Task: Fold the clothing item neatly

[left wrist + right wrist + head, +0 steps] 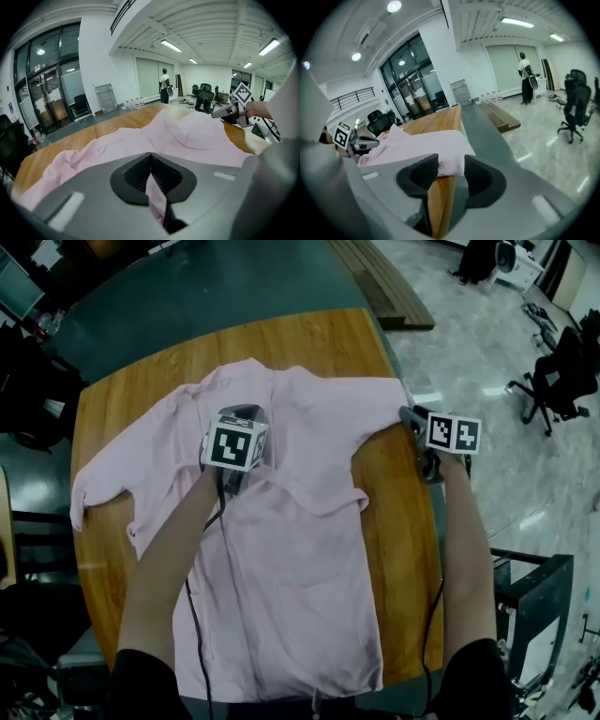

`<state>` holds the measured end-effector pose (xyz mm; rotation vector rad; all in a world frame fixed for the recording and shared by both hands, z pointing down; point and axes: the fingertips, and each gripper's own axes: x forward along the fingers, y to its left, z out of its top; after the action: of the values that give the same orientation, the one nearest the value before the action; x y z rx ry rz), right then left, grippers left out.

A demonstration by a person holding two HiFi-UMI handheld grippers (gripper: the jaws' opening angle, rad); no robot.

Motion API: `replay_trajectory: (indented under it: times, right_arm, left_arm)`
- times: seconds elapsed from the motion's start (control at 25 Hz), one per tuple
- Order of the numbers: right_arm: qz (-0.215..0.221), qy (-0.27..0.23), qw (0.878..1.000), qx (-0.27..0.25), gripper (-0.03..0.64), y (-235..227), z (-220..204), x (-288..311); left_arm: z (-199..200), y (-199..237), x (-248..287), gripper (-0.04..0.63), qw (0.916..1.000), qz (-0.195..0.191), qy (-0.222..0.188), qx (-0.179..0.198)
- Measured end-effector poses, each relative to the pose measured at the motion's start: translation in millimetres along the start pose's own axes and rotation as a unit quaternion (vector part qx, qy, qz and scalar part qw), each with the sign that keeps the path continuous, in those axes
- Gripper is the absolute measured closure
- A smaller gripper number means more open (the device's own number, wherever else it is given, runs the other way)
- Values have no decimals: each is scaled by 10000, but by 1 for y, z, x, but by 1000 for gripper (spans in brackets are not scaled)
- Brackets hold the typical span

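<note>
One shirt (300,559), pinched by L gripper (151,161).

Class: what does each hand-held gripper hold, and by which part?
Left hand-held gripper pinches the pink shirt at its upper middle. Right hand-held gripper holds nothing; open jaws straddle the sleeve.

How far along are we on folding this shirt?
Done: the pink shirt lies spread on the table, and no fold looks made yet. In hand: the left gripper is shut on a pinch of fabric below the collar. The right gripper, jaws apart, sits at the sleeve end by the table edge, not gripping. Left: sleeve and body folds.
</note>
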<state>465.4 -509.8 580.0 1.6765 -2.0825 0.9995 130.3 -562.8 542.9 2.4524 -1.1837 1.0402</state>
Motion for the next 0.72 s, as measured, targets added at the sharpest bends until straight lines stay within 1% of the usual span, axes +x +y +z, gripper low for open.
replay_trajectory:
  times: [0.04,0.08,0.16,0.24,0.44,0.56,0.72]
  right_arm:
    - [102,50,9999,8,466,3,-1,0]
    - [114,82,9999,-87,511,4,0,-1]
    - [-19,85,9988,-481,584,7,6,-8]
    - [-27,-26,9971,-764,588,16,19,-17]
    - [229,-464,9921,-1143,589,63,58,-47]
    - [405,-723,9868,-1392,588,107,81,-68]
    - [670,-861,9791,-1714,588,170,99,-84]
  left_arm:
    - [-1,-1,-1,588,10000,7,22,5]
    - [-1,-1,-3,588,10000,14,34,2]
    - [0,0,-7,588,10000,40,34,-14]
    - [1,4,-11,588,10000,84,1,-34]
    - [-7,22,-20,588,9995,213,-41,-223]
    - [-15,35,-36,588,9990,225,-41,-377]
    - [-18,41,-59,588,9978,58,-166,-636]
